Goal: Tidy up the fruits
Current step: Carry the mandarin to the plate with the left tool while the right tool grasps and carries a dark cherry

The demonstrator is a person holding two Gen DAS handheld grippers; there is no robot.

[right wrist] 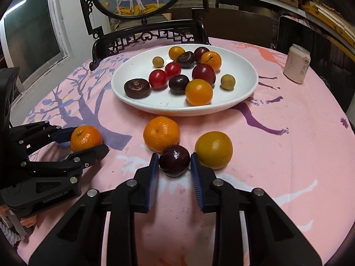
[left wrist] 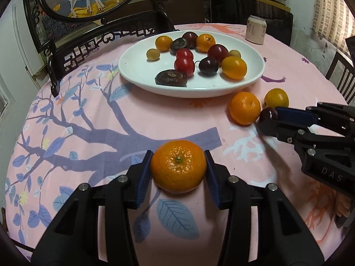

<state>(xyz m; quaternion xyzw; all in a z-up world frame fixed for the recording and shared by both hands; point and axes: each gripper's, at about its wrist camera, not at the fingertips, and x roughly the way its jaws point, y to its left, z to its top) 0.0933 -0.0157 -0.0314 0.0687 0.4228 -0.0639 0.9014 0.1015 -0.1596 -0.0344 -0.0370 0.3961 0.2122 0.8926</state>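
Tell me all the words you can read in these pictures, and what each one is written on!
"GenRobot.AI": on the black body of the left gripper, seen from the right wrist.
"DAS": on the black body of the right gripper, seen from the left wrist; more letters may be cut off.
Pale can: dark characters and a round mark run down its side, too small and blurred to read.

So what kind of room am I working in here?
Most likely a home dining room: a round table under a pink printed tablecloth, a white plate of fruit, and a carved dark wooden chair pulled up behind it.
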